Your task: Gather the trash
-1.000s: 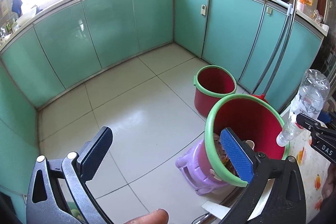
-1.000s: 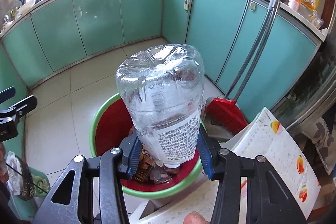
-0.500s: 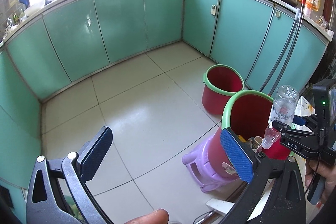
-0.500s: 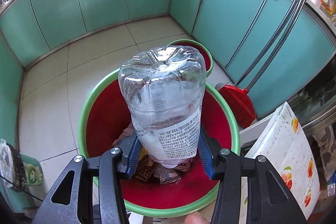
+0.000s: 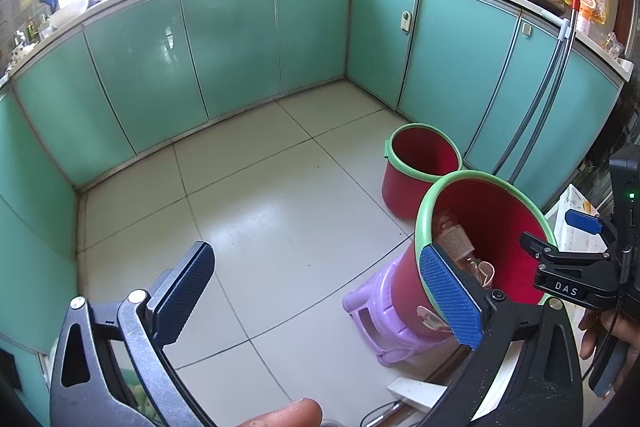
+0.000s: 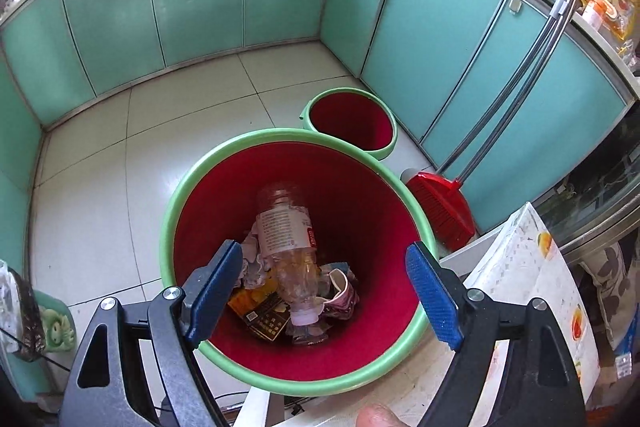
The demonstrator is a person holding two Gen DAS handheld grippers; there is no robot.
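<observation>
The right hand-held gripper (image 6: 324, 297) is opening, jaws wide and empty, low in the frame above the red bin (image 6: 192, 195). The clear plastic bottle (image 6: 290, 243) lies inside, apparently neck-down on wrappers. The left hand-held gripper (image 5: 316, 301) gapes empty over floor tiles

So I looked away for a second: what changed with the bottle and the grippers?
The right gripper let go; its jaws are opening with nothing between them. The plastic bottle has dropped cap-down into the red bin among the trash. The left gripper stayed open and empty, and the second bin stayed put.
</observation>
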